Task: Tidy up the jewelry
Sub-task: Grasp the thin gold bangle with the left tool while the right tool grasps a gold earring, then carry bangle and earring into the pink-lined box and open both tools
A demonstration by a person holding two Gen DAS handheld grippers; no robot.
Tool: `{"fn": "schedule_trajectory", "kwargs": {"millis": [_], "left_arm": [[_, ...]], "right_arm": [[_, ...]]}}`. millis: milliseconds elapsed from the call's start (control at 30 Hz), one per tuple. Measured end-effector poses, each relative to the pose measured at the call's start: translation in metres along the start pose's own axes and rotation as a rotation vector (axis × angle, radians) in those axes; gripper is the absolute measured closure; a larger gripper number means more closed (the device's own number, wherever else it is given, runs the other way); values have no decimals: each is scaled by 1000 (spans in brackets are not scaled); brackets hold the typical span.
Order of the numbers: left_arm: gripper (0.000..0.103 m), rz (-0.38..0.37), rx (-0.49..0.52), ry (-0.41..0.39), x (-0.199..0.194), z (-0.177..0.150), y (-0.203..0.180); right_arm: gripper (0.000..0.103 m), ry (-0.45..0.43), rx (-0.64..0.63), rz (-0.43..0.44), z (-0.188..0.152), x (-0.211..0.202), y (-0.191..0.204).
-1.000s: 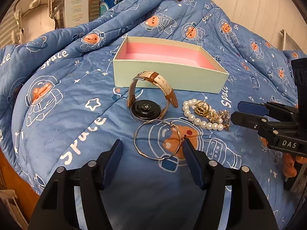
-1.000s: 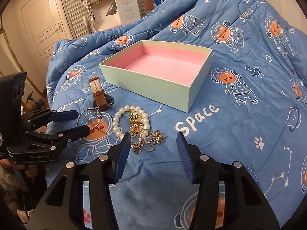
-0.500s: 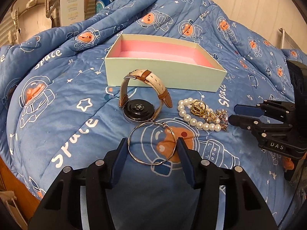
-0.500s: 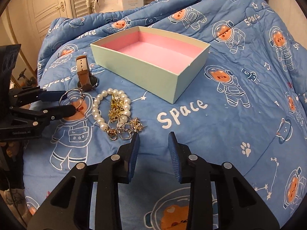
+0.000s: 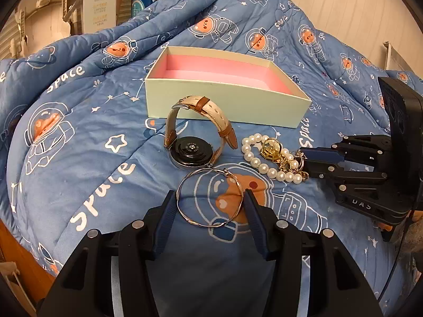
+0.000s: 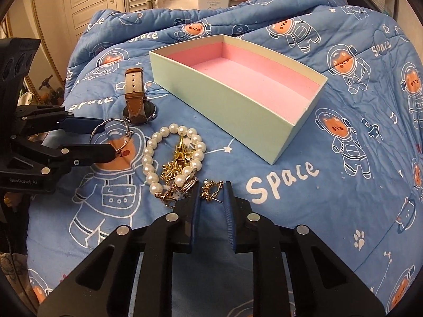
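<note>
— Is anything in the pale green box with pink lining (image 5: 227,105) yet?

— No. The left gripper (image 5: 210,206) is spread around the thin gold bangle (image 5: 208,198); the right gripper (image 6: 211,200) is spread around a small gold charm (image 6: 210,189). The watch and pearls wait on the quilt too.

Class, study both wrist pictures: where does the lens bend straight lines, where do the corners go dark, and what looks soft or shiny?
Left wrist view: black corners from the round lens; the box edges bow; the watch back glints, and the bangle looks sharp. Right wrist view: same dark corners; the door leans; pearls shine; the gold earring between the right gripper fingers is slightly soft.
</note>
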State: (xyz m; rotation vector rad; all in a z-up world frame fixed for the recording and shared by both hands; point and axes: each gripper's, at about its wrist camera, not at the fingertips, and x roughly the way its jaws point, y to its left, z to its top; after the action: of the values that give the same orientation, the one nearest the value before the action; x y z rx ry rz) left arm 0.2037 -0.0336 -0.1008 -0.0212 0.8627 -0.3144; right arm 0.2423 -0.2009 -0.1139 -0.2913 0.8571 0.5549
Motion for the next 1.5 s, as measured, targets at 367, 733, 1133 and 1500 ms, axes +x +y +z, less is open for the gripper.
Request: {"fn": "schedule_trajectory", "kwargs": {"millis": [367, 733, 1133, 1500], "left_arm": [[53, -35, -16, -22, -12, 2, -4], [53, -66, 24, -83, -38, 41, -16], [53, -1, 84, -8, 13, 137, 0], [53, -15, 117, 127, 84, 167, 1]], "right_arm": [[86, -22, 108, -2, -4, -17, -11], [86, -106, 221, 125, 38, -49, -31], [86, -57, 147, 16, 116, -7, -63], [86, 80, 208, -4, 151, 56, -102]]}}
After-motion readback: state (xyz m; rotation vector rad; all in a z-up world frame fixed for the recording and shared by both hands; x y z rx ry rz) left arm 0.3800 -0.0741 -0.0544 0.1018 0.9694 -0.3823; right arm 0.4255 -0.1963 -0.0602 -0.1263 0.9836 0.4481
